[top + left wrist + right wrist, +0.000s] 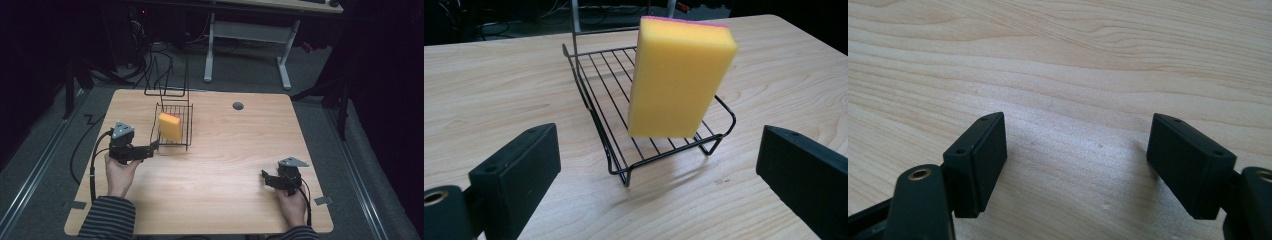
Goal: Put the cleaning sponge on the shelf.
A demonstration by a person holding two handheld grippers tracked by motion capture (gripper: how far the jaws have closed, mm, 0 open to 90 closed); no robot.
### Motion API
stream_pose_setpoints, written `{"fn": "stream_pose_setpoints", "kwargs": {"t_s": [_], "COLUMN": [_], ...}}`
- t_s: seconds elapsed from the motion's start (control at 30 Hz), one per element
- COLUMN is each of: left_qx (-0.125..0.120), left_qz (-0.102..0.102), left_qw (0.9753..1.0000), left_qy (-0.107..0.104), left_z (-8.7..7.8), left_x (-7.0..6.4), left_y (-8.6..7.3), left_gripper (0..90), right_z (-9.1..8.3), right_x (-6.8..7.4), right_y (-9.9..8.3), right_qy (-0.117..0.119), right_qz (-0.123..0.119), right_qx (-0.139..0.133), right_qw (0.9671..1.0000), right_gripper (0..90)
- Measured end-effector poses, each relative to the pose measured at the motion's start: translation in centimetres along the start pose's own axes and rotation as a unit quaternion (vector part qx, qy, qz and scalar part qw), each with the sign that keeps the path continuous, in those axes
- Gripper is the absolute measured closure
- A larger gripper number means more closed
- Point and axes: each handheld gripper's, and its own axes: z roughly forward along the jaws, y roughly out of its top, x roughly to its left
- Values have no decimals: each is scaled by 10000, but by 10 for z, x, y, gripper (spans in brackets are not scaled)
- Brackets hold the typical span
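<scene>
A yellow sponge (pixel 170 126) (pixel 678 77) with a pink top stands upright in a black wire rack (pixel 183 142) (pixel 596 105) on the wooden table (pixel 230 150). My left gripper (pixel 153 147) (pixel 659 180) is open just left of the rack's near corner, its jaws wide apart and pointing at the sponge, with nothing between them. At the table's front right, my right gripper (pixel 265 177) (pixel 1075 165) is open over bare wood, holding nothing.
A tall wire frame (pixel 167 80) rises at the rack's far end by the table's back edge. A grey round cable port (pixel 238 106) sits in the tabletop at back centre. Beyond the table stand a white desk frame (pixel 250 47) and floor cables.
</scene>
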Motion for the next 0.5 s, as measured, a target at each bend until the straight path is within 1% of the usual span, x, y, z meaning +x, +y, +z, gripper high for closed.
{"fn": "stream_pose_setpoints", "kwargs": {"t_s": [0.33, 0.5], "left_qx": [-12, -51], "left_qz": [-73, -171], "left_qw": [10000, 9998], "left_qy": [64, 94], "left_z": [-11, -15], "left_x": [5, 9], "left_y": [-8, -14], "left_gripper": [47, 49], "right_z": [0, 0], "right_x": [0, 0], "right_y": [0, 0], "right_qy": [-2, -1], "right_qz": [-4, -4], "right_qx": [-1, -2], "right_qw": [10000, 10000], "right_gripper": [243, 244]}}
